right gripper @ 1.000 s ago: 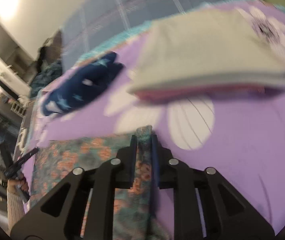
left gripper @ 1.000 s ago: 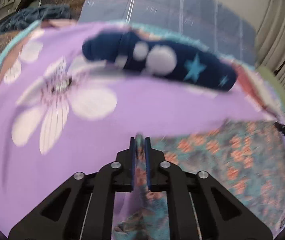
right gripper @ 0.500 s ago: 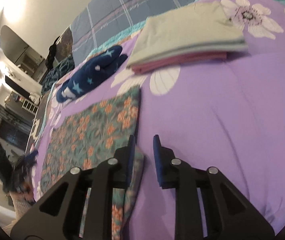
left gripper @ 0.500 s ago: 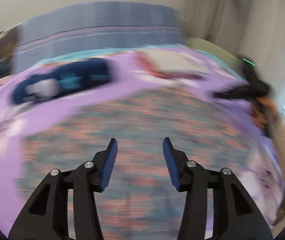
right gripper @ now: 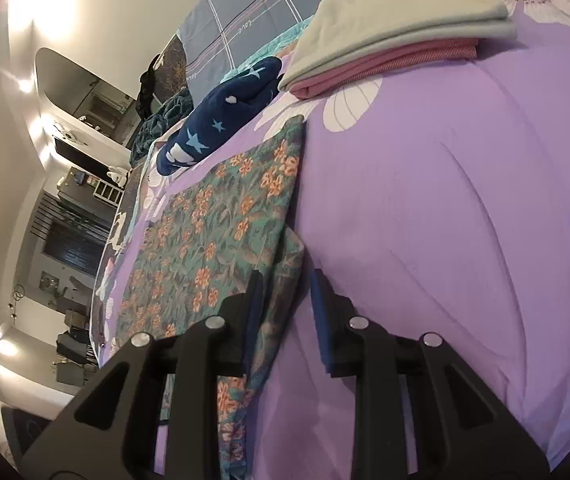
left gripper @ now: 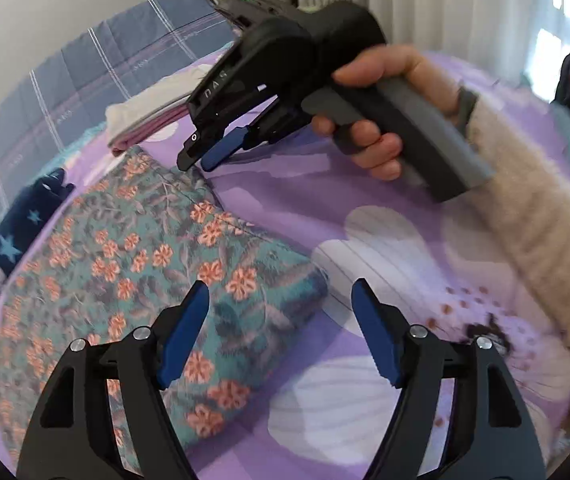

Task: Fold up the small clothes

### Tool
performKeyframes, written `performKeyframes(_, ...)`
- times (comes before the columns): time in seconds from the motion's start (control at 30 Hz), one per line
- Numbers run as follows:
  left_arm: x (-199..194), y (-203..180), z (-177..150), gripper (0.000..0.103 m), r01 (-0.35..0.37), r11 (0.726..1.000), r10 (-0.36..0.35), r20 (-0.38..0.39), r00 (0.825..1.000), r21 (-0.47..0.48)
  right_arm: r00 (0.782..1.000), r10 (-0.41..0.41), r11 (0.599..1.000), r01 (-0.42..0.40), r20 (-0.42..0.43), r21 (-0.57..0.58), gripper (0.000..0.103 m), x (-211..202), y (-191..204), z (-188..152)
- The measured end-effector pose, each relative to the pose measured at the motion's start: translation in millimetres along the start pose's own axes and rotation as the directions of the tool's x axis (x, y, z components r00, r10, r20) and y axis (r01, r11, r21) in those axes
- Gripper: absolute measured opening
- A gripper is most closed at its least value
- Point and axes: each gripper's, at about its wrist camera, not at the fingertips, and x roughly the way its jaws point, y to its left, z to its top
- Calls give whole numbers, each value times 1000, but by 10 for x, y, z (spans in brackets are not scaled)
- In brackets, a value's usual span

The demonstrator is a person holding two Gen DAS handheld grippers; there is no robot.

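A teal cloth with orange flowers (left gripper: 157, 248) lies folded flat on the purple bedspread (left gripper: 305, 184). My left gripper (left gripper: 281, 320) hovers over its near right corner, its jaws opening wide with nothing pressed between them. In the right wrist view the cloth (right gripper: 221, 224) stretches away to the left, and one edge of it lies loosely between the opening jaws of my right gripper (right gripper: 287, 304); the pads are off it. The left wrist view shows a hand holding the right gripper (left gripper: 201, 156) at the cloth's far corner.
A navy garment with stars (right gripper: 221, 120) lies bunched beyond the cloth. A stack of folded clothes (right gripper: 397, 40), grey over pink, sits at the back right. A blue checked headboard (left gripper: 85, 72) and curtains (left gripper: 425, 0) stand behind. A sleeve (left gripper: 533, 216) crosses the right side.
My left gripper let go of the floral cloth, spread its jaws and swung right across it towards the other hand. My right gripper's jaws parted from the cloth's edge.
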Motion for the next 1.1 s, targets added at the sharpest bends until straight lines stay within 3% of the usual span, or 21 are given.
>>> performKeyframes(0.3, -14, -212, 25, 72, -55, 995, 57, -27, 998, 80, 999, -28, 998, 27, -23, -65, 36, 37, 133, -39)
performKeyframes(0.33, -13, -242, 25, 61, -64, 994, 67, -23, 998, 91, 999, -36, 997, 34, -26, -71, 36, 38, 135, -43)
performKeyframes(0.37, -17, -280, 30, 40, -67, 993, 70, -24, 997, 99, 999, -41, 997, 38, -29, -71, 36, 43, 136, -47)
performKeyframes(0.43, 49, -248, 62, 27, -52, 996, 56, -63, 996, 72, 999, -38, 998, 36, -36, -56, 36, 44, 116, -49)
performKeyframes(0.63, 61, -183, 94, 27, -39, 999, 41, -64, 997, 37, 998, -43, 997, 40, -54, -61, 37, 66, 124, -59)
performKeyframes(0.73, 22, -226, 74, 42, -45, 999, 46, -63, 997, 29, 998, -34, 997, 30, -55, -64, 44, 105, 130, -59)
performKeyframes(0.83, 15, -263, 56, 44, -48, 998, 51, -63, 997, 45, 999, -16, 998, 13, -37, -68, 47, 142, 146, -50)
performKeyframes(0.87, 32, -261, 48, 43, -52, 997, 56, -67, 996, 50, 999, -24, 997, 22, -21, -76, 45, 163, 162, -43)
performKeyframes(0.9, 45, -259, 40, 35, -56, 997, 60, -72, 996, 49, 999, -37, 996, 36, -3, -76, 21, 173, 169, -32)
performKeyframes(0.93, 40, -252, 34, 9, -43, 998, 46, -74, 996, 37, 999, -48, 997, 48, 2, -65, 3, 202, 161, -20)
performKeyframes(1.03, -119, -101, 99, 8, 18, 998, -20, -31, 999, -63, 999, -1, 1000, 0, 33, 31, 3, 181, 86, 4)
performKeyframes(1.1, -270, 10, 145, 8, 66, 991, -66, 5, 998, -118, 993, 63, 998, -65, 95, 13, 3, 34, 165, 27)
